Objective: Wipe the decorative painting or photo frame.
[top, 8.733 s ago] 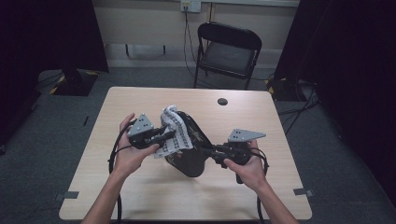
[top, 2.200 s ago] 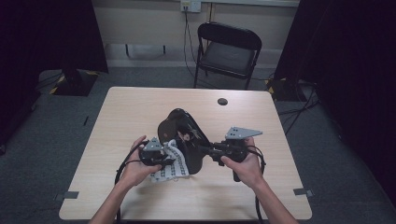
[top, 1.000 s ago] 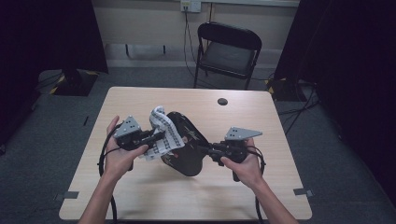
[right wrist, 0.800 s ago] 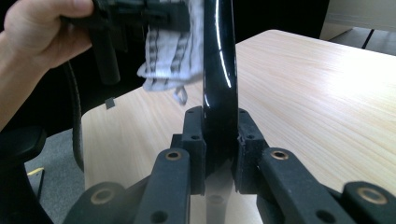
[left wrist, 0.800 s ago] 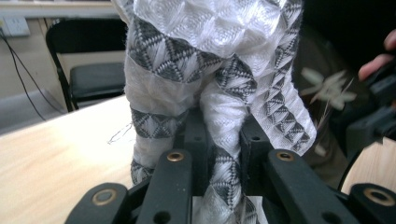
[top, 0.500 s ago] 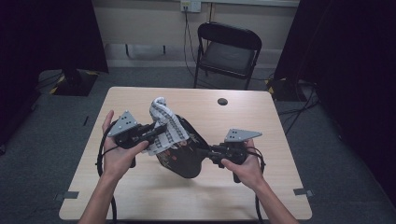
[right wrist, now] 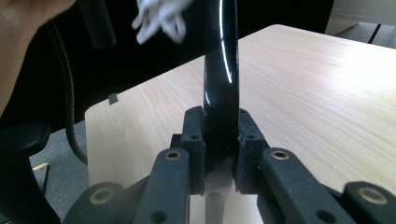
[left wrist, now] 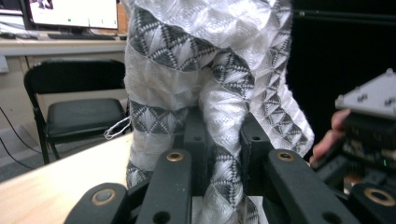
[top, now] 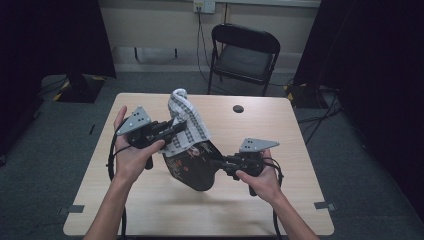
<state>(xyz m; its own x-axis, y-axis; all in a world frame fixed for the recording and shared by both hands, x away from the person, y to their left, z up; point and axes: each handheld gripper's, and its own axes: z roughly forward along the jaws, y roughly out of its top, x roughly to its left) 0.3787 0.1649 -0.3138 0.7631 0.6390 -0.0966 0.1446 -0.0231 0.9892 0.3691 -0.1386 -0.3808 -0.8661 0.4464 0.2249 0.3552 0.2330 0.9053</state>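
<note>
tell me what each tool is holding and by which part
Left tool pinches a bunched fold of the patterned cloth; right tool clamps the rim of the black bowl.

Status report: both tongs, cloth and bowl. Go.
Left tongs shut on patterned cloth, raised above table. Right tongs shut on black bowl rim. Nothing in the way.

A lab: black curtains [top: 50, 35], lone table [top: 150, 210], monitor [left wrist: 70, 13].
</note>
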